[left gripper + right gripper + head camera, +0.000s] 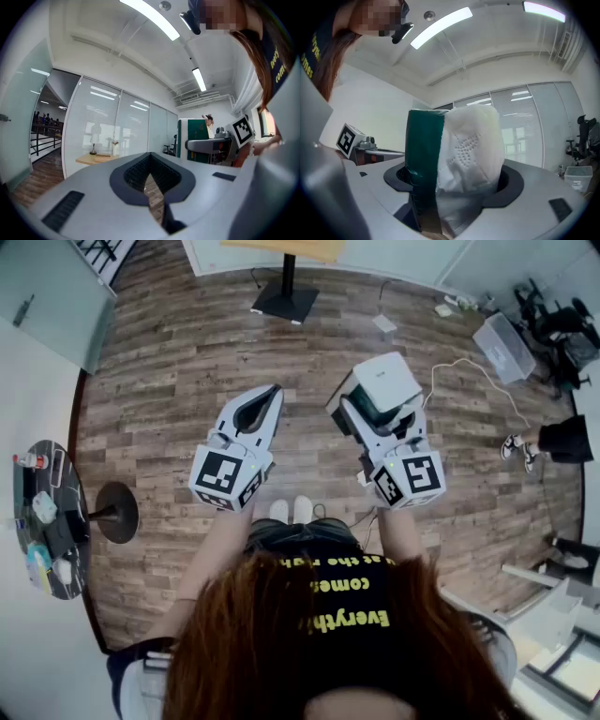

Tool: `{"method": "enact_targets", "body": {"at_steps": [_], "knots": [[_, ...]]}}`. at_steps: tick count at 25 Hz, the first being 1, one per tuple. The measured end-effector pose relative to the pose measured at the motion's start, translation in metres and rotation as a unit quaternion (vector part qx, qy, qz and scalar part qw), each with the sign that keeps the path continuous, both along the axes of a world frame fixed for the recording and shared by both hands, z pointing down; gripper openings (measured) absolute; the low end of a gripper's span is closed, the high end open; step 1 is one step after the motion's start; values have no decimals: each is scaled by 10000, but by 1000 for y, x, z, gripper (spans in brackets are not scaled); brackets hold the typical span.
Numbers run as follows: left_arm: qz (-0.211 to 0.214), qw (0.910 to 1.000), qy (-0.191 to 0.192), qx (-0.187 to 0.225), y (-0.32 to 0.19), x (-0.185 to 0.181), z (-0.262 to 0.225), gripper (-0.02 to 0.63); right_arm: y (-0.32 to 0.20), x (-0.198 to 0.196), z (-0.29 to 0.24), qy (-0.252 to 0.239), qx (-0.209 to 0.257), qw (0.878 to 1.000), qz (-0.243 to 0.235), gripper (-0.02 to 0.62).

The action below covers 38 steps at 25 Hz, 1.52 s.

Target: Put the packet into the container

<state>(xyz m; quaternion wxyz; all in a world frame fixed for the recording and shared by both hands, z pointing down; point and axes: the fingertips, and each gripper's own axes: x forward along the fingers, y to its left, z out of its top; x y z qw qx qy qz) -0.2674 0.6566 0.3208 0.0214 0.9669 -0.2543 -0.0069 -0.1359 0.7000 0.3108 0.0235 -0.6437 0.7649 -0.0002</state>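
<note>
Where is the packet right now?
The packet is clamped in the right gripper, on the right of the head view, above the wood floor and beside the shut, empty left gripper.

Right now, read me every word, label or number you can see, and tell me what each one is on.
"Everyth": yellow print on the person's black shirt, cut off by hair.
"comes": the next line on the same shirt.
A third line on the shirt is too small and blurred to read with certainty.
Green and white packet: no readable print.
Marker cubes: black-and-white patterns only, with no letters or numbers.
</note>
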Motion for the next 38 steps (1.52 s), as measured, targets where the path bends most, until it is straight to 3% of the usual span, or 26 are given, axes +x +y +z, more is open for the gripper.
{"method": "enact_targets", "body": {"at_steps": [17, 38], "knots": [[100, 9999, 20, 106, 13, 0, -8, 2, 3, -15, -5, 116, 59, 9998, -154, 399], [-156, 9995, -38, 270, -21, 53, -17, 0, -43, 29, -11, 171, 55, 9988, -445, 399]]}}
